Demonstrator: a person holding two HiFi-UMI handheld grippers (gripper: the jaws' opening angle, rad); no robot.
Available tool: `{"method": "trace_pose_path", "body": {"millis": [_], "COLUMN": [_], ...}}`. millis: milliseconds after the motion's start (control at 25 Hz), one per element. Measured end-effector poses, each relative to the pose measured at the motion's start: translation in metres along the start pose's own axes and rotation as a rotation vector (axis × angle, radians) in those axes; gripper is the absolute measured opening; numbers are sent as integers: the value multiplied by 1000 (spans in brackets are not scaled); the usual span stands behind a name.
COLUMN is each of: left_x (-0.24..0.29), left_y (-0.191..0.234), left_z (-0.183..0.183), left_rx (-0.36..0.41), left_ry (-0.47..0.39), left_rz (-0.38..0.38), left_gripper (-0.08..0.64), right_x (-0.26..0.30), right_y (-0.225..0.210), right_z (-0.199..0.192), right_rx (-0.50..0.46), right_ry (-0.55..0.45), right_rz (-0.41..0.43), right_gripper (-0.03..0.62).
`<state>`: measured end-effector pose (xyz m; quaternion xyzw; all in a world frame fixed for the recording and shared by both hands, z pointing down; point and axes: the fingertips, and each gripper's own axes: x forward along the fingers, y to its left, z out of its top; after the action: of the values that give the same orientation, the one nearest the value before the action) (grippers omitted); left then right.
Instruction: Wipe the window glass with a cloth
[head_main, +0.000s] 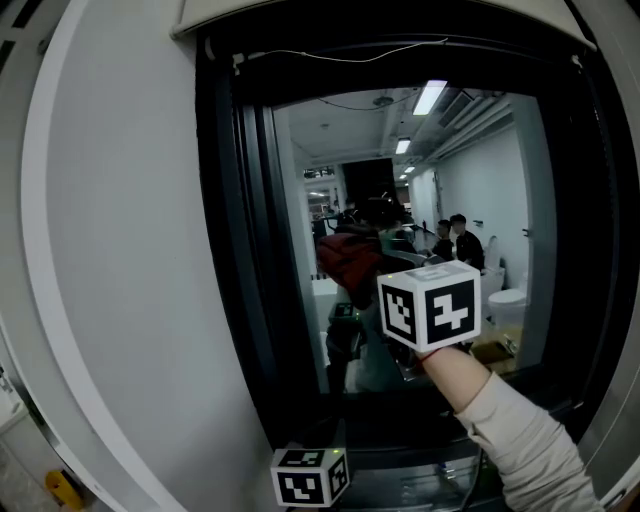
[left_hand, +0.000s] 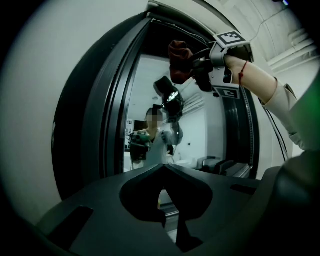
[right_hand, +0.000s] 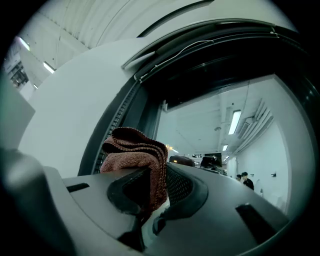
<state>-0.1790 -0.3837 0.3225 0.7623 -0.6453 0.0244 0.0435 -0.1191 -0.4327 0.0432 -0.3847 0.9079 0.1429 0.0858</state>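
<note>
The window glass sits in a dark frame and mirrors a lit room. My right gripper, with its marker cube, is raised to the pane and shut on a reddish-brown cloth. In the right gripper view the folded cloth bulges out between the closed jaws of that gripper, close to the glass. The left gripper view shows the cloth high up in the right gripper. My left gripper hangs low near the sill, jaws together and empty; in the head view its cube shows.
A white wall flanks the frame on the left. A thin wire runs along the frame's top. The dark sill lies below the pane. A yellow object lies at bottom left. A sleeved forearm reaches up from lower right.
</note>
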Motion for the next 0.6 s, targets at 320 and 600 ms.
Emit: {"method": "trace_pose_path", "body": {"millis": [320, 600], "left_x": [-5, -4], "left_y": [9, 11], "left_z": [-8, -14], "left_rx": [2, 2], "left_ry": [-3, 7], "left_rz": [14, 15], "left_gripper": [3, 3], "right_x": [24, 22], "right_y": [20, 20], "right_z": [-23, -24], "right_rx": [9, -18], "right_ry": [9, 2], "right_rz": [6, -2], "right_gripper": [51, 51]}}
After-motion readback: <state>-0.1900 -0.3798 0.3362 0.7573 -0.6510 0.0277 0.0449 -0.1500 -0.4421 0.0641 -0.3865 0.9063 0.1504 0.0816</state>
